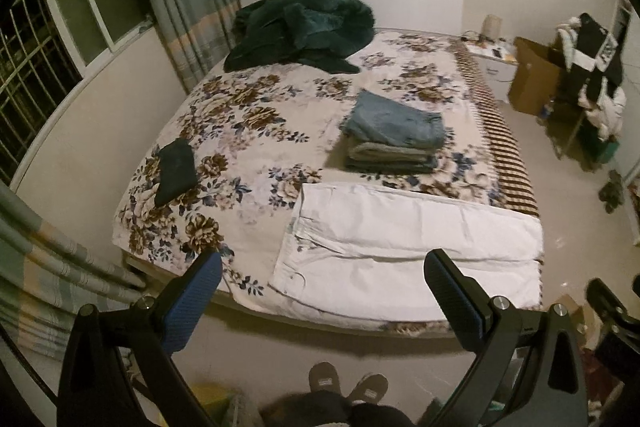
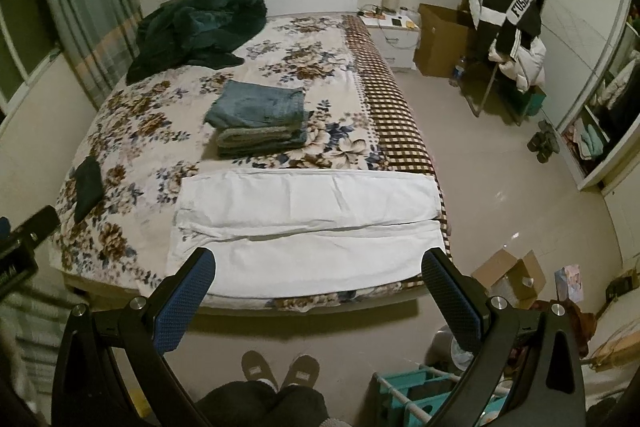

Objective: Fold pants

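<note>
Your bed (image 2: 132, 131), under a floral cover, carries the white pants (image 2: 304, 223) spread flat across its near edge, legs lying side by side. Behind them sits a stack of folded jeans (image 2: 260, 119). Your left claw (image 1: 322, 291) and right claw (image 2: 318, 287) hang above, both wide open and empty.

Each black hand-held gripper (image 1: 322, 267) has blue textured pads (image 1: 192, 301) and silver screws; the person wears brown slippers (image 2: 256, 367).

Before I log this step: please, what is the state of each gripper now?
Left gripper: open, holding nothing, above the white pants.
Right gripper: open, holding nothing.
</note>
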A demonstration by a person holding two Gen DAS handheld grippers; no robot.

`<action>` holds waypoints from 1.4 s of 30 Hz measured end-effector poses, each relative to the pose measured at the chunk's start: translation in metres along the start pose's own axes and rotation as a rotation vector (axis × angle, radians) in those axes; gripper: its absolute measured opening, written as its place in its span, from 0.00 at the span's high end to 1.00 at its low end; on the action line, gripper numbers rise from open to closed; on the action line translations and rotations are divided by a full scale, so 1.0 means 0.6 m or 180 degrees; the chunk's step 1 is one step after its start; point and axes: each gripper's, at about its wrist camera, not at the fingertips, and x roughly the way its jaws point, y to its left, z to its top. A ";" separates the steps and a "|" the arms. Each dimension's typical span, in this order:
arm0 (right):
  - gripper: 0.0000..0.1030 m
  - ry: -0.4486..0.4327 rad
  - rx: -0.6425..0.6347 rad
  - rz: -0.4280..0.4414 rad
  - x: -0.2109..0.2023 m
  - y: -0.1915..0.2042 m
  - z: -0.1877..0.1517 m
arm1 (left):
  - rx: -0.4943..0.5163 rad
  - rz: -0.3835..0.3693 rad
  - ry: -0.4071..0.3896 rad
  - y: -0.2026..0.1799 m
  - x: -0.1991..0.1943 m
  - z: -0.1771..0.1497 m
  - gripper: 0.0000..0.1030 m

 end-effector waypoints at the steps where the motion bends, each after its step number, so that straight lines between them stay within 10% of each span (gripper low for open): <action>1: 0.00 0.0013 0.0017 -0.0034 0.024 -0.003 0.007 | -0.0007 0.0067 0.0059 -0.002 0.025 0.007 0.00; 28: 0.04 0.1753 0.1859 -0.0390 1.004 -0.112 0.206 | -0.1236 0.0027 0.2600 -0.138 0.908 0.150 0.00; 31: 0.18 0.1842 0.2027 -0.0506 1.081 -0.139 0.206 | -0.1222 0.0068 0.2794 -0.176 0.982 0.154 0.00; 42: 0.19 0.2170 0.2528 -0.0770 1.276 -0.233 0.201 | -0.1386 0.0291 0.3132 -0.227 1.134 0.130 0.00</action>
